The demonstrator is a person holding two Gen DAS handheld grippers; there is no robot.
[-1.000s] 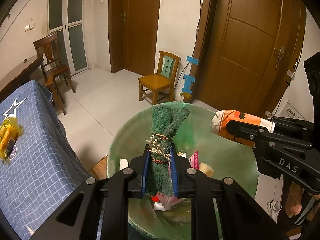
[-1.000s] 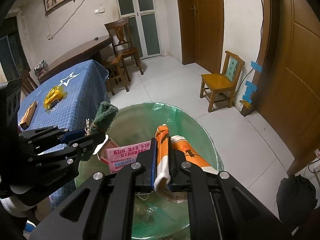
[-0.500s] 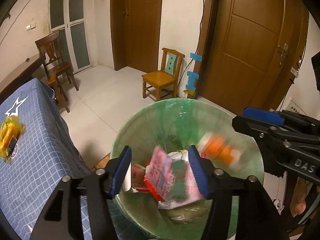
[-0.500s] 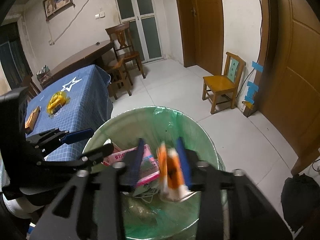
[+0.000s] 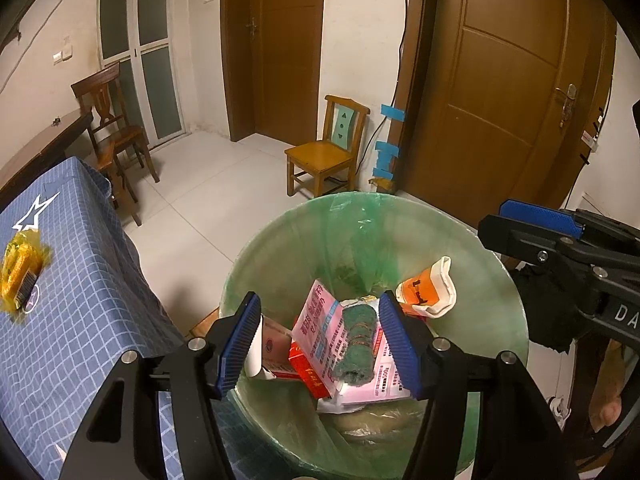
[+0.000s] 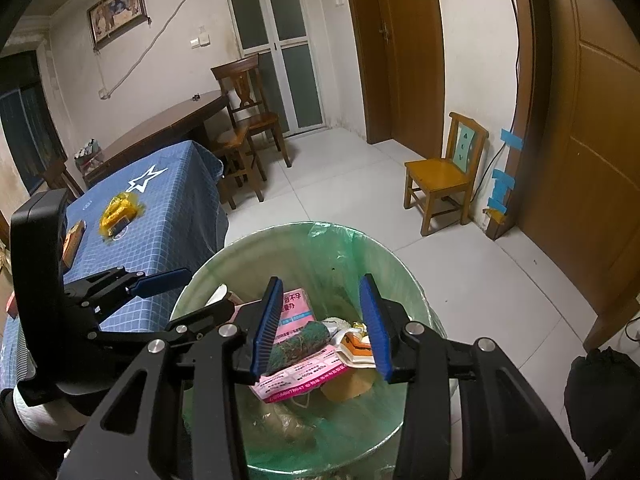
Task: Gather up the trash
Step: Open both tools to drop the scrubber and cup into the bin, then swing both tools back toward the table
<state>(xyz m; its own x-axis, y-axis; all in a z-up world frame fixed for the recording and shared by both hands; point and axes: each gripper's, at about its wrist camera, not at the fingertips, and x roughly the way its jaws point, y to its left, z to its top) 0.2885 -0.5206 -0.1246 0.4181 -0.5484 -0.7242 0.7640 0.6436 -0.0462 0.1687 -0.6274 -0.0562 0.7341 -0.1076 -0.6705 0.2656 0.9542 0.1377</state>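
Now both grippers (image 5: 320,340) (image 6: 322,326) gape empty; green roll (image 5: 356,346) lies lengthwise in bin (image 5: 500,280).

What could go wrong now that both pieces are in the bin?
1. Both grippers, left and right, hang open over the green-lined trash bin; lifting carelessly could snag its thin liner.
2. The yellow crinkly wrapper and the small brown box on the blue checked tablecloth could be missed.
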